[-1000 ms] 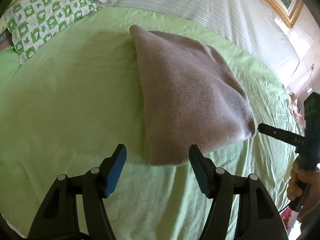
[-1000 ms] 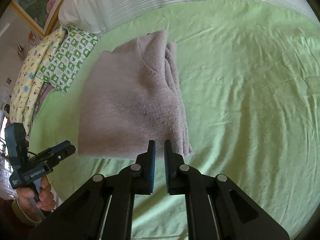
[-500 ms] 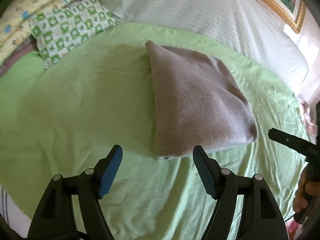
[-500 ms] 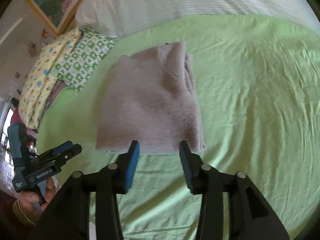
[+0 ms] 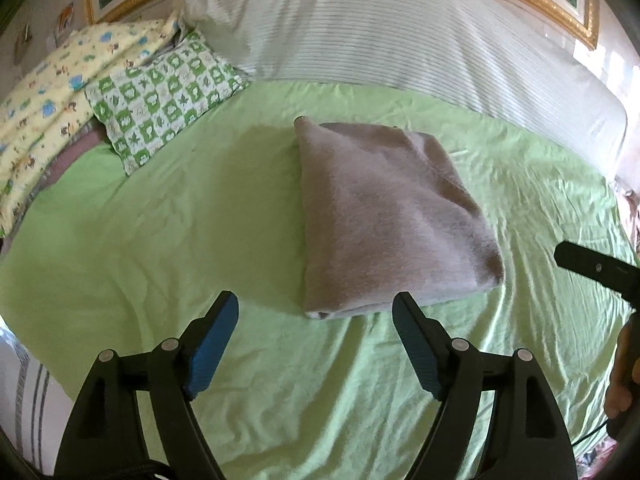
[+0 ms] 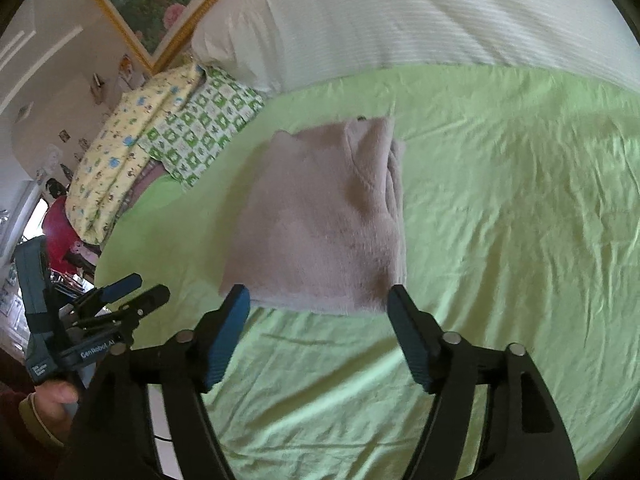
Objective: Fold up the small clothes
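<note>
L gripper (image 5: pixel 316 344): jaws spread wide, nothing between them, held above the green sheet (image 5: pixel 200 248). Folded grey garment (image 5: pixel 384 220) lies flat on the sheet just past the fingertips, at 12 to 1 o'clock, near edge close to the R pad but not touching. R gripper (image 6: pixel 320 336): also wide open, holding nothing; same garment (image 6: pixel 324 220) sits at 12 o'clock just beyond its tips, folded layers stacked along the garment's 3 o'clock side. Checked green pillow (image 5: pixel 160 96) at 10 o'clock w/ yellow print pillow (image 5: pixel 52 96) beside it, touching. White striped bedding (image 5: pixel 400 28) across 12 o'clock at bed head; gold-framed picture (image 6: pixel 160 4) on wall behind.
</note>
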`<state>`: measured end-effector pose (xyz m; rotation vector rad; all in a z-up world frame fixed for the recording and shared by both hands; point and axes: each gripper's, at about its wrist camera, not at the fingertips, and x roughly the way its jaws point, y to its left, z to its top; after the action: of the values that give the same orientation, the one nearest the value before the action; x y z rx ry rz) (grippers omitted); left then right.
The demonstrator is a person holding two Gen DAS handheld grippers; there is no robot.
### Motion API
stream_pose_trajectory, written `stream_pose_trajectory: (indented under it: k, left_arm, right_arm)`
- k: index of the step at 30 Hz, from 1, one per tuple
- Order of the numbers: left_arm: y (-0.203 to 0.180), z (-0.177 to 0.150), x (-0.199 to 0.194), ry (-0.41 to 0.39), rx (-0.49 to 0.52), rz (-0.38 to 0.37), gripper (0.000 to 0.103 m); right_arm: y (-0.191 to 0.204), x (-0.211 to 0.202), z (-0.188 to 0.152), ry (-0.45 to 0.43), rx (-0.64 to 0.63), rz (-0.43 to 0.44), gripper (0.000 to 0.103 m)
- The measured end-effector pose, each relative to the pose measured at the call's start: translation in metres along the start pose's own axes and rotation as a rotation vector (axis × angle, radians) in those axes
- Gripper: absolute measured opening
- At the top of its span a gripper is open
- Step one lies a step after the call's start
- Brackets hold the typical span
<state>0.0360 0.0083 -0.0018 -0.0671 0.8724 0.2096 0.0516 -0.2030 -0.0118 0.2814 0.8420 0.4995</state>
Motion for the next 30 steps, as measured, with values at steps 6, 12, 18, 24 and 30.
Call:
stream_pose_trajectory:
  k: [6,12,18,24,30]
  left_arm:
    - [-0.003,0.000,-0.006,-0.012,-0.009,0.005,0.083]
    - [-0.001,-0.008,0.002,-0.073,-0.009,0.010,0.083]
    - [0.002,-0.011,0.019,-0.077,0.001,0.001,0.083]
    - [0.002,-0.012,0.036,-0.066,0.002,0.001,0.083]
    - [0.001,-0.014,0.049,-0.078,-0.004,0.038,0.083]
  right_arm:
    - [0.008,-0.006,0.003,-0.019,-0.044,-0.008,0.080]
    - [0.024,-0.001,-0.008,-0.036,-0.143,-0.041,0.082]
    - [0.040,0.003,-0.021,-0.059,-0.280,-0.080,0.088]
    - [0.045,0.020,-0.028,-0.054,-0.327,-0.117,0.092]
    - [0.033,0.036,-0.032,-0.066,-0.237,-0.116,0.092]
